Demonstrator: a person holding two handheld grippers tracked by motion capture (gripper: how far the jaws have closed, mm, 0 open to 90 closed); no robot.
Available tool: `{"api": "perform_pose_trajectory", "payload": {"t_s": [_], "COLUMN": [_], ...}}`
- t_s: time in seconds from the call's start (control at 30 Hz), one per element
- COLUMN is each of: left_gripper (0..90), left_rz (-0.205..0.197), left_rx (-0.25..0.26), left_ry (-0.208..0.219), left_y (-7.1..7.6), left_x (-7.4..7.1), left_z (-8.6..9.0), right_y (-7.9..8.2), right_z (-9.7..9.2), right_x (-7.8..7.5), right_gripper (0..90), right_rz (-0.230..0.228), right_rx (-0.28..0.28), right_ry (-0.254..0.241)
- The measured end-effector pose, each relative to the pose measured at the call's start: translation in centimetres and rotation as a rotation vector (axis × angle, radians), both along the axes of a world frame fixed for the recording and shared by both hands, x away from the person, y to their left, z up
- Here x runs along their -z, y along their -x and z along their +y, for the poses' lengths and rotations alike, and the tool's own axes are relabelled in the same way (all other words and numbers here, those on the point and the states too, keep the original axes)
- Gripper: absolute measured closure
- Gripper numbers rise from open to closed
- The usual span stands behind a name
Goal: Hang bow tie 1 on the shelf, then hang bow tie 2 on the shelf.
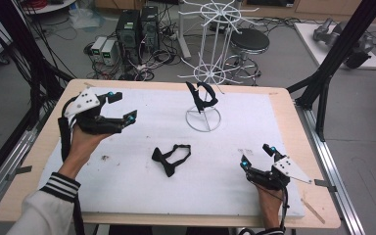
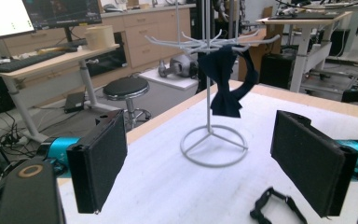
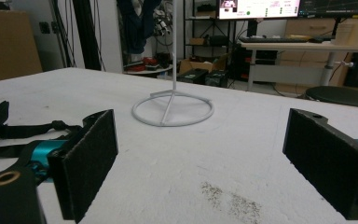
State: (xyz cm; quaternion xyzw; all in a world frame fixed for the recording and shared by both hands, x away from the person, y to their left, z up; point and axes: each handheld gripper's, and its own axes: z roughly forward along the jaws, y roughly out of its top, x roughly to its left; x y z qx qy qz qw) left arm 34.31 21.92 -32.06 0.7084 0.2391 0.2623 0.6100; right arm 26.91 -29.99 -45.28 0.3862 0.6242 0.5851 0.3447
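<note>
Now | left gripper (image 1: 123, 106) jaws apart, empty, raised over the table's (image 1: 279, 98) left side; right gripper (image 1: 258, 155) jaws apart, empty, low at the front right | one bow tie (image 1: 171, 159) lies flat between them; another (image 1: 201, 98) hangs on the white wire stand (image 1: 203, 119) | best bet: drop the left jaws astride the flat tie's knot; pinch the middle, not the loose strap

no legible text, monitor screens (image 3: 260, 8) too blurred to read, no labels or brands

Black bow tie (image 1: 171, 159) on white mat (image 1: 127, 181); dark navy bow tie (image 1: 201, 98) on white rack (image 1: 203, 119).
</note>
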Motion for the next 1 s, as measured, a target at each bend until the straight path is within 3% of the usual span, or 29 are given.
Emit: {"api": "perform_pose_trajectory", "payload": {"t_s": [0.1,0.43,1.0], "left_gripper": [18.9,18.8,18.8], "left_rz": [-0.013,0.003,0.015], "left_rx": [0.001,-0.003,-0.014], "left_ry": [0.009,0.022,0.035], "left_y": [0.9,2.4,2.8], "left_x": [0.9,3.4,4.7], "left_z": [0.8,2.3,3.5], "right_y": [0.0,0.1,0.1], "right_z": [0.0,0.0,0.0], "right_x": [0.0,0.0,0.0], "right_gripper": [9.5,9.5,9.5], "right_rz": [0.007,0.007,-0.003], "right_rx": [-0.001,0.001,0.002], "right_ry": [-0.003,-0.004,0.000]}}
